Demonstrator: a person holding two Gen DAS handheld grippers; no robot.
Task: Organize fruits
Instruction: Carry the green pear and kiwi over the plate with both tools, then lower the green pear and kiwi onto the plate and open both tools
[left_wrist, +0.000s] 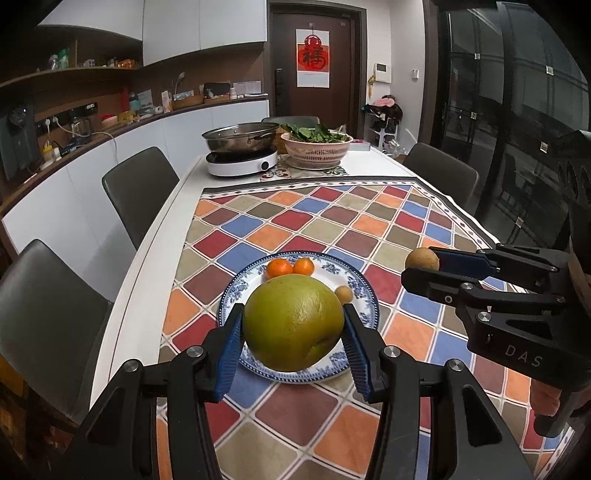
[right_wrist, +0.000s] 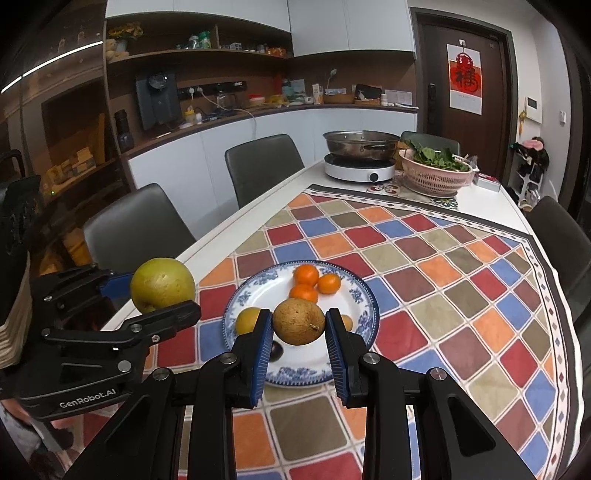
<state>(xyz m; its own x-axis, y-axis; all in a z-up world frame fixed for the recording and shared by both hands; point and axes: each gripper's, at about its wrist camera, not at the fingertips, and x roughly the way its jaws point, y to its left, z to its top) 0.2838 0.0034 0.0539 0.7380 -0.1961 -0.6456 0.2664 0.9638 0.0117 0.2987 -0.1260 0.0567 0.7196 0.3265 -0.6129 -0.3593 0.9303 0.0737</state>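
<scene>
My left gripper (left_wrist: 293, 325) is shut on a large yellow-green pomelo (left_wrist: 293, 324) and holds it above the blue-and-white plate (left_wrist: 364, 291); it also shows in the right wrist view (right_wrist: 162, 285). My right gripper (right_wrist: 298, 325) is shut on a small brown round fruit (right_wrist: 298, 322), above the plate (right_wrist: 258, 291); it shows at the right in the left wrist view (left_wrist: 422, 259). On the plate lie three small oranges (right_wrist: 306, 276), a yellow fruit (right_wrist: 247, 320), a dark plum (right_wrist: 275, 350) and a small tan fruit (left_wrist: 344, 294).
The plate sits on a checkered cloth (left_wrist: 332, 221) on a white table (left_wrist: 155, 258). At the far end stand a pot on an induction cooker (left_wrist: 242, 142) and a pink colander of greens (left_wrist: 316, 146). Grey chairs (left_wrist: 138, 188) line the left side.
</scene>
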